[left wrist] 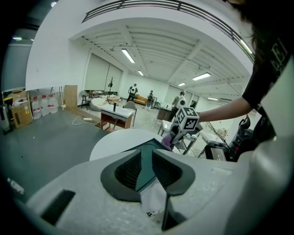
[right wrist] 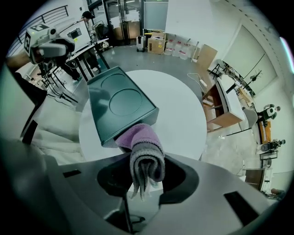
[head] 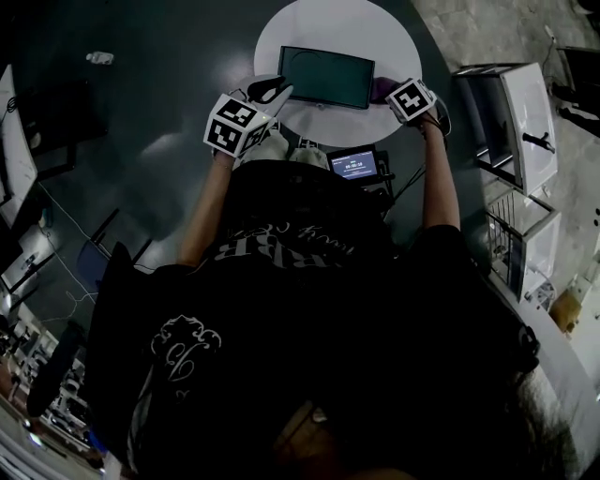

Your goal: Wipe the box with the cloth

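The box (head: 325, 77) is set flat on the middle of the round white desk (head: 328, 23). It is dark green and oblong, with a round recess pressed into its top. No dirt or streaks can be made out on it (the light is dim), so what has been cleaned cannot be read from its surface.

The box's left edge is pinched between the fingers of the left gripper (left wrist: 146, 172), and so it is judged to be steadied there. A folded purple and grey cloth (right wrist: 140, 142) is clamped between the fingers of the right gripper (right wrist: 146, 174). Its bulging fold is pressed against the box's right end, low on the wall.

The wiping is judged to be under way at that end only. The top, the recess and the other walls are probably left to be done.
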The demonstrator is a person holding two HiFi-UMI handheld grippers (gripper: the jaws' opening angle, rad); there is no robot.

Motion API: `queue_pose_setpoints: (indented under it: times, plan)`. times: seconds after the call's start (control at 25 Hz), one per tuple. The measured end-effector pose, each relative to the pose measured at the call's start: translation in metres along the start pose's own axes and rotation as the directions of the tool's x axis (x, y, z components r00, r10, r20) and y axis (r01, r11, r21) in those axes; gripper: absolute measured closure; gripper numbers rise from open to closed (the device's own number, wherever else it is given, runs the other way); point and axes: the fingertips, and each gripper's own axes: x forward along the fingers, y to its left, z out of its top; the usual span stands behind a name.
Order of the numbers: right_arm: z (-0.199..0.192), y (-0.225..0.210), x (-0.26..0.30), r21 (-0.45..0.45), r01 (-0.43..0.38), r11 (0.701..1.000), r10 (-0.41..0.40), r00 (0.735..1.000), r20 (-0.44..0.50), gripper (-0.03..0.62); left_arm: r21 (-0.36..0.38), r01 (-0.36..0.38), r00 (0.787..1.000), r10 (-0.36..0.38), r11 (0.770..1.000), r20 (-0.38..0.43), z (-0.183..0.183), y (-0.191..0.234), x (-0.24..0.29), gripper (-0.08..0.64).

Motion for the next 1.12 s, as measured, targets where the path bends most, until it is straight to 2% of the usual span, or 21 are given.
queue_pose_setpoints:
  times: [0.16, 0.32, 0.48, 0.68, 0.96, 1.12]
  plan:
    - [0.016, -0.018, 0.002, -0.026, 0.011, 1.0, -0.011, 1.0, 0.0, 0.469, -0.009, -0.019, 1.0, 0.019, 1.0, 0.009, 0.002, 0.009, -0.005, 0.486]
    - [0.019, -0.041, 0.001, -0.044, 0.048, 0.998, -0.051, 0.995, -0.081, 0.469, -0.021, -0.037, 0.999, 0.037, 0.999, 0.011, 0.003, 0.02, -0.009, 0.486]
    - [0.042, -0.056, 0.005, -0.082, 0.044, 0.996, -0.049, 0.997, -0.062, 0.469, -0.04, -0.06, 0.998, 0.061, 0.997, 0.017, 0.006, 0.035, -0.014, 0.486]
    - [0.043, -0.082, 0.002, -0.093, 0.102, 0.99, -0.116, 0.98, -0.16, 0.469, -0.065, -0.091, 0.995, 0.093, 0.994, 0.022, 0.005, 0.05, -0.019, 0.486]
    - [0.064, -0.094, 0.004, -0.144, 0.103, 0.984, -0.129, 0.973, -0.189, 0.469, -0.104, -0.118, 0.992, 0.121, 0.988, 0.026, -0.001, 0.061, -0.022, 0.486]
    - [0.09, -0.082, 0.01, -0.199, 0.083, 0.977, -0.12, 0.976, -0.181, 0.469, -0.129, -0.122, 0.991, 0.128, 0.984, 0.038, -0.007, 0.07, -0.031, 0.486]
